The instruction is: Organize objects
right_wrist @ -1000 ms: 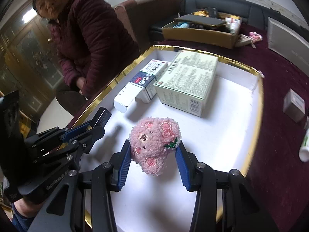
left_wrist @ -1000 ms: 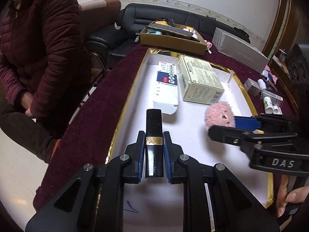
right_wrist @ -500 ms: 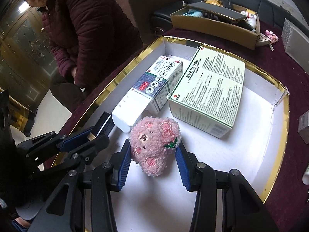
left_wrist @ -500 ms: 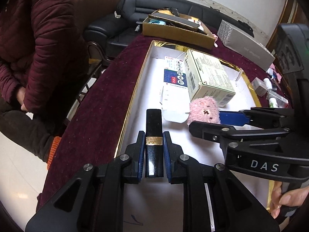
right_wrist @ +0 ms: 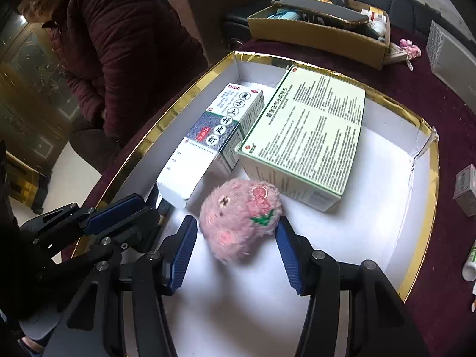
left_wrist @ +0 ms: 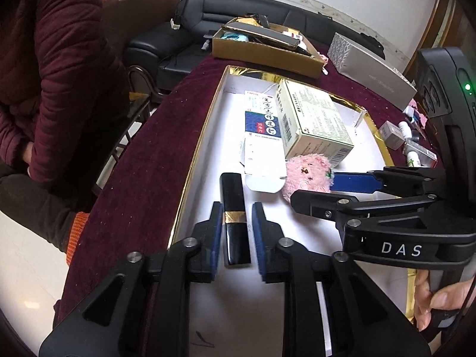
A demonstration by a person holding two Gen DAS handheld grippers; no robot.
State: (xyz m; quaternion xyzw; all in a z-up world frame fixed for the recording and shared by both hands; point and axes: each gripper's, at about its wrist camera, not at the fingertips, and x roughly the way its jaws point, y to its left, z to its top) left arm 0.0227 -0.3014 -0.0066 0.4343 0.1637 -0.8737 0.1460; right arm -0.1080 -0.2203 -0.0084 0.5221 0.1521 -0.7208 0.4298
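Observation:
A black lipstick tube (left_wrist: 233, 205) with a gold band lies on the floor of the white, gold-rimmed tray (left_wrist: 202, 136). It is between the jaws of my left gripper (left_wrist: 237, 211), which are opening, with a gap showing at the right pad. A pink plush toy (right_wrist: 238, 217) rests on the tray (right_wrist: 386, 223) by the medicine boxes. My right gripper (right_wrist: 236, 226) straddles it with jaws opening, and the pads do not press on it. In the left wrist view the plush toy (left_wrist: 306, 175) shows beside the right gripper (left_wrist: 315, 189).
A blue-and-white medicine box (right_wrist: 223, 125) and a larger green-edged box (right_wrist: 309, 131) lie in the tray's far half. Behind stand a cardboard box (left_wrist: 267, 50) of items and a grey carton (left_wrist: 372, 71). Small bottles (left_wrist: 401, 136) lie right. A seated person (left_wrist: 59, 74) is left.
Both grippers' jaws have widened. The lipstick is let go and lies on the tray. The plush has been released and now sits close to the boxes, where the right gripper carried it.

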